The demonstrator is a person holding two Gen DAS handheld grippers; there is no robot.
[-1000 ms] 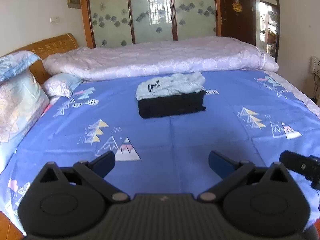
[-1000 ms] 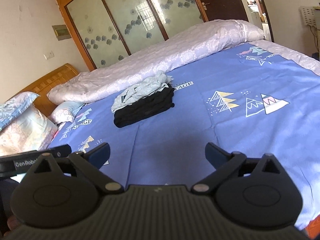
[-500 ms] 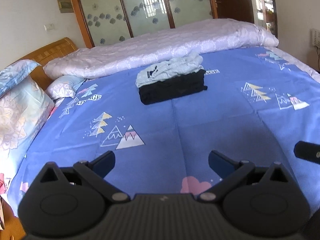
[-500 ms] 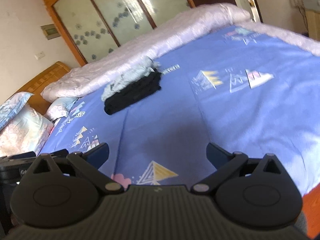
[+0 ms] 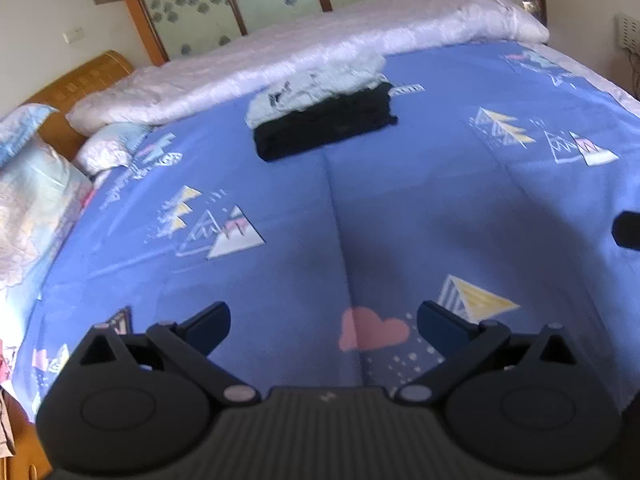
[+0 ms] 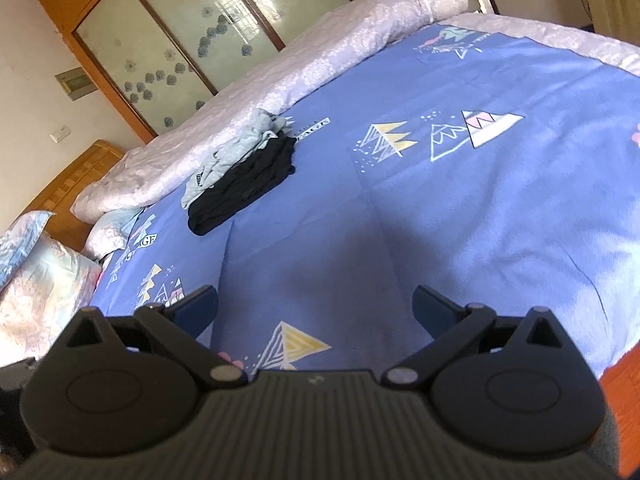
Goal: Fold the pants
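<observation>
The black pants (image 5: 326, 126) lie folded in a flat block, a pale grey garment (image 5: 312, 88) heaped on top, well ahead of both grippers on the blue printed bedsheet (image 5: 420, 200). Beyond them runs a rolled lilac quilt (image 5: 320, 52), then frosted sliding doors (image 6: 208, 36). The left gripper (image 5: 323, 320) and the right gripper (image 6: 315, 304) hang spread wide, grasping nothing.

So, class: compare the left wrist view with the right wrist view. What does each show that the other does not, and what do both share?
Only the left wrist view shows the pink cloud print and the left gripper, open. Only the right wrist view shows the orange-red floor beside the bed and the right gripper, open. Both show the black folded pants under a light grey garment, on the blue sheet.
</observation>
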